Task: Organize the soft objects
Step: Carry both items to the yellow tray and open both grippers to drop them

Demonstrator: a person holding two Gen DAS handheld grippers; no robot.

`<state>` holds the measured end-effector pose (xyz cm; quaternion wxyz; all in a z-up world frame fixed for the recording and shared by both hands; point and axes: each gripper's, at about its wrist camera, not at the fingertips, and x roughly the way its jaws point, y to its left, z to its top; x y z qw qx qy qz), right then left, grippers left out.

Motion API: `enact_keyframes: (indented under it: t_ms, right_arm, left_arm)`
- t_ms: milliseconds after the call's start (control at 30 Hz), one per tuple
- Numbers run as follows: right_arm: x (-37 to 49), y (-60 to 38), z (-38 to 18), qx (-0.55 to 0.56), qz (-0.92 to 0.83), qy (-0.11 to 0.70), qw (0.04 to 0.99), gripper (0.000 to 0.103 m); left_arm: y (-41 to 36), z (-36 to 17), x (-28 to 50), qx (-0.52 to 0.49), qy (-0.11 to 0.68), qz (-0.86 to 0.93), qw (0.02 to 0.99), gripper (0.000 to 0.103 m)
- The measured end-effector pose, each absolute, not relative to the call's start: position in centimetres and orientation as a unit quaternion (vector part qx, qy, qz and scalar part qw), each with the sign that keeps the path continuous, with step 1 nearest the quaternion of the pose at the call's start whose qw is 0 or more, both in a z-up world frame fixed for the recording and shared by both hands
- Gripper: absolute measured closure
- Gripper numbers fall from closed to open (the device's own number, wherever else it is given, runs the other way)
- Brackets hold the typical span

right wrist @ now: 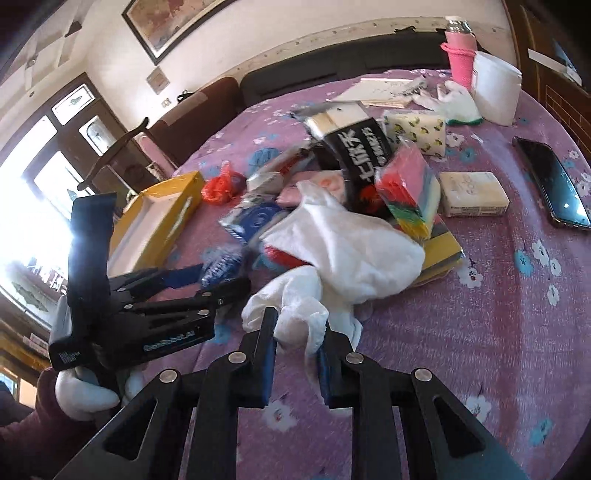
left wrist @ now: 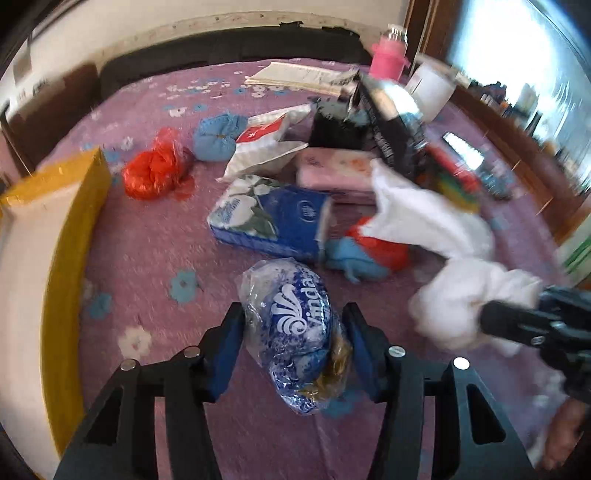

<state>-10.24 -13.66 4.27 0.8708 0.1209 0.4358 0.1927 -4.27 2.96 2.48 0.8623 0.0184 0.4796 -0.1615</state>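
On the purple flowered worktop (left wrist: 155,236), the left gripper (left wrist: 295,328) straddles a crumpled blue-and-white plastic bag (left wrist: 291,332), its pads at the bag's sides, near the yellow box (left wrist: 74,206); the right gripper (right wrist: 297,332) is clamped on a white cloth (right wrist: 332,251) beside the clutter

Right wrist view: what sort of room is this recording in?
Probably a lived-in home, likely a bedroom: the purple flowered bedspread seems to cover a bed with a dark padded headboard against the wall, a framed picture hangs above, and a phone lies among household clutter.
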Motion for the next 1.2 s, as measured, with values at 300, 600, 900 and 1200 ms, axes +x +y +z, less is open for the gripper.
enact_keyframes:
  t_ms: [300,600,900,1200]
  right_arm:
    - [-12.0,-10.5,7.5,0.158,0.278,0.408,0.855,0.082]
    - [-6.6,-1.4,11.5,0.159,0.353,0.394,0.833,0.082]
    - [3.4,10.6,10.2,0.103,0.34,0.419,0.836,0.082]
    - [9.3,14.1,7.1,0.081,0.295,0.439,0.845,0.052]
  left_arm:
    - [10.0,9.2,-8.4,-0.071,0.412,-0.188,0.889,0.05]
    - [21.6,11.8,-3.3,-0.14,0.402,-0.115,0.897,0.049]
    - [29.0,6.3,6.4,-0.229,0.445,-0.076,0.862,0.047]
    - [33.7,5.8,6.5,-0.286,0.424,-0.059,0.857,0.027]
